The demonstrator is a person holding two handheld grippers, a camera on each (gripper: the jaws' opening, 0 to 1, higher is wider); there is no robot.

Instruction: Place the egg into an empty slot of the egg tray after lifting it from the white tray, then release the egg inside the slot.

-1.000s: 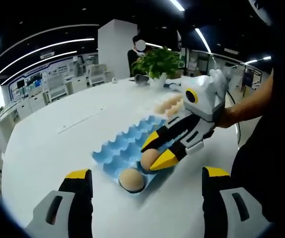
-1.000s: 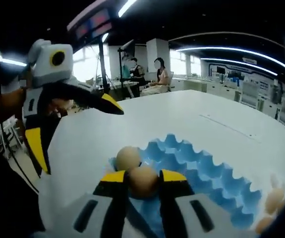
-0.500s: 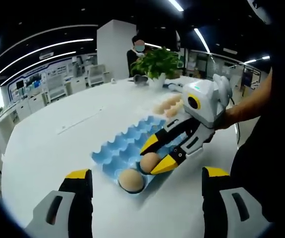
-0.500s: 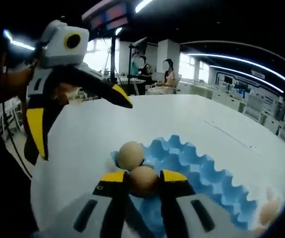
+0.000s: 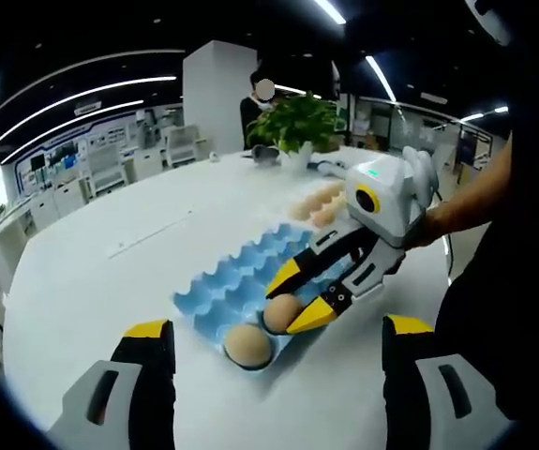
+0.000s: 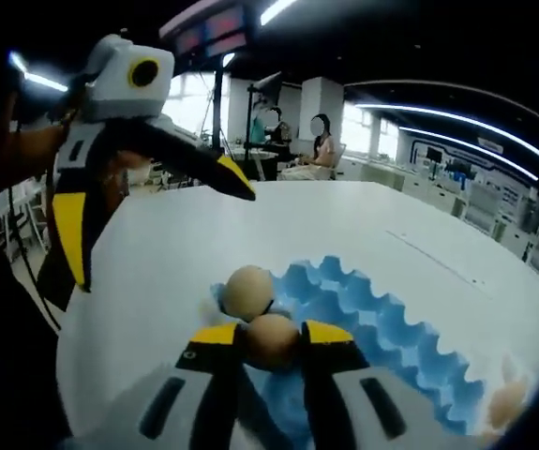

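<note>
Right gripper [image 6: 271,336] pinches a tan egg [image 6: 271,339] over the blue moulded egg tray [image 6: 391,352]; left gripper [image 5: 274,349] gapes wide beside it.

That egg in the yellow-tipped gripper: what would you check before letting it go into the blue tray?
1. Egg held between the right gripper tips: ok.
2. Egg over the blue egg tray, at its near end: ok.
3. Chosen slot free: ok; the second egg sits in the slot beside it.
4. Egg fully seated in the slot: cannot tell.
5. Left gripper open and apart from the tray: ok.
6. Remaining eggs lie beyond the tray, out of the way: ok.
</note>
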